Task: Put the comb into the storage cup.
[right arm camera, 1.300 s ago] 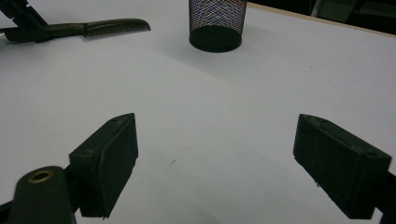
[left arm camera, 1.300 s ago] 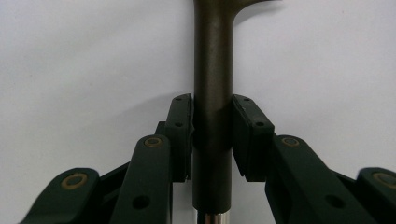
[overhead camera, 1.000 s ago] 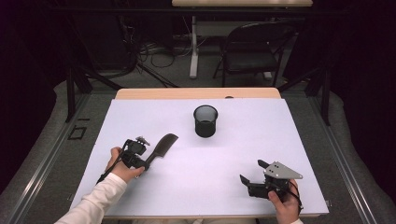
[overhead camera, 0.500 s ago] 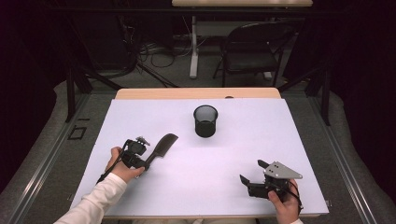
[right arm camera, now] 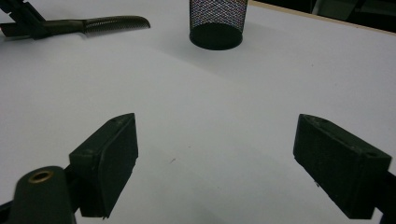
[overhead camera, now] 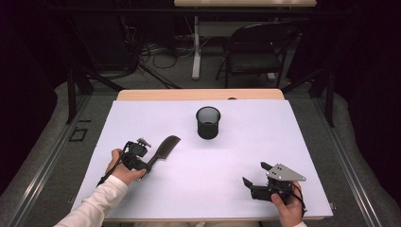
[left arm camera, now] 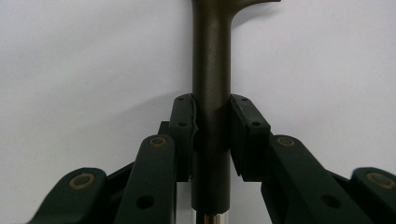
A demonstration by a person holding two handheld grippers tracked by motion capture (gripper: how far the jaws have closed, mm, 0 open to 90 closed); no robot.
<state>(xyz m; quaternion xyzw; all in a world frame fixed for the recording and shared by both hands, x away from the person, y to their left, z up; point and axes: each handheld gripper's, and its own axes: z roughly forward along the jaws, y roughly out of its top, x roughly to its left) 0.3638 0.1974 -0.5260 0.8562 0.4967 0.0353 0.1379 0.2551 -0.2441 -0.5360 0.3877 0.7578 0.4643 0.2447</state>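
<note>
Nearest the person, the right gripper (overhead camera: 257,185) rests low at the front right of the white tabletop (overhead camera: 302,142), its jaws spread wide with nothing between them. Farther in and to the left, the left gripper (overhead camera: 150,165) has its jaws closed on the handle of a single dark comb (overhead camera: 164,147); in the left gripper view the pads press on either side of that round handle (left arm camera: 211,93), and the comb's long axis runs straight out from the jaws, toothed end leading. Beyond it stands one black mesh cup (overhead camera: 208,122), upright and near the middle of the tabletop, well apart from both grippers. The cup lies ahead and to the right of the comb's tip, so the left hand, being the one with the comb and the nearer of the two, would likely carry it there, tipping the long axis toward upright to drop it in. Count: one comb, one cup, two grippers.
</note>
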